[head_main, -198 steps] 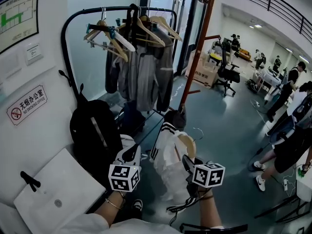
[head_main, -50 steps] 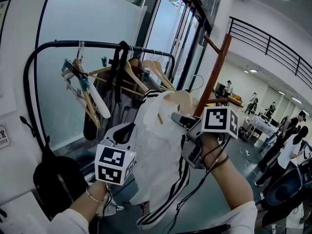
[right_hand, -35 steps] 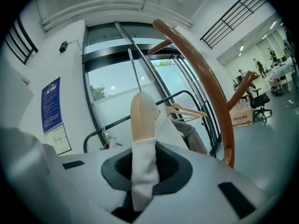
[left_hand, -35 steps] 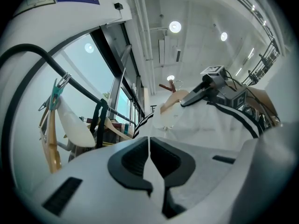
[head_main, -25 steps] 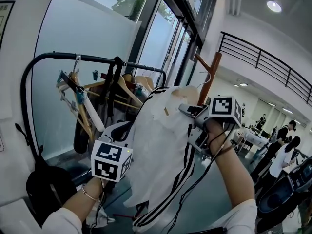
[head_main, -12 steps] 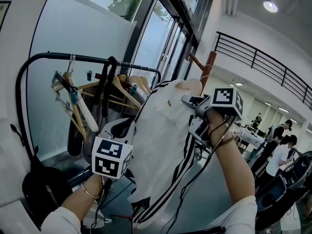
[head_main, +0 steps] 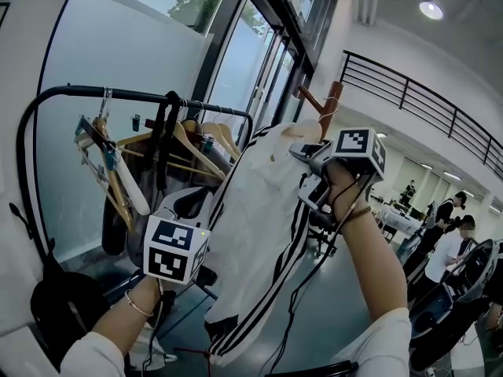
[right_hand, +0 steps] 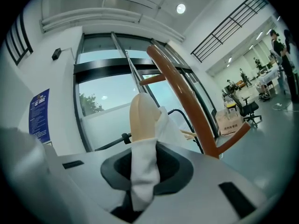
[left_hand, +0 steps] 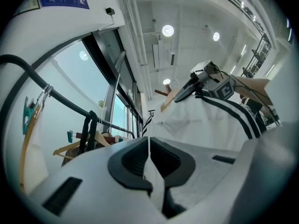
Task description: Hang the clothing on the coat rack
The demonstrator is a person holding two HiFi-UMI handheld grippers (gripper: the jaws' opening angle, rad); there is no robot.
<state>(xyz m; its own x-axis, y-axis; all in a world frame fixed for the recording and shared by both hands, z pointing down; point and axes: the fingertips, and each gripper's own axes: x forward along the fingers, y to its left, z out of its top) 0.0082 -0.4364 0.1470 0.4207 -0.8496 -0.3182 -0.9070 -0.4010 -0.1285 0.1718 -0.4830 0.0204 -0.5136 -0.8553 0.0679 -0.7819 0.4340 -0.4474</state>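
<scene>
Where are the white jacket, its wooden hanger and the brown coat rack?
white jacket (head_main: 259, 234), head view, front panel
wooden hanger (right_hand: 141, 118), right gripper view, bare rounded end
brown coat rack (right_hand: 186, 97), right gripper view, upright post

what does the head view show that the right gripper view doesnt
Only the head view: the left gripper, the full hanging length of the white garment with black stripes, the black metal rail with its row of wooden hangers, and a black backpack.

Only the right gripper view: the right gripper up close, its jaws just eased slightly wider yet pinching white cloth over the pale wooden hanger.

Both: the brown wooden coat rack ahead, and the garment on its hanger.
</scene>
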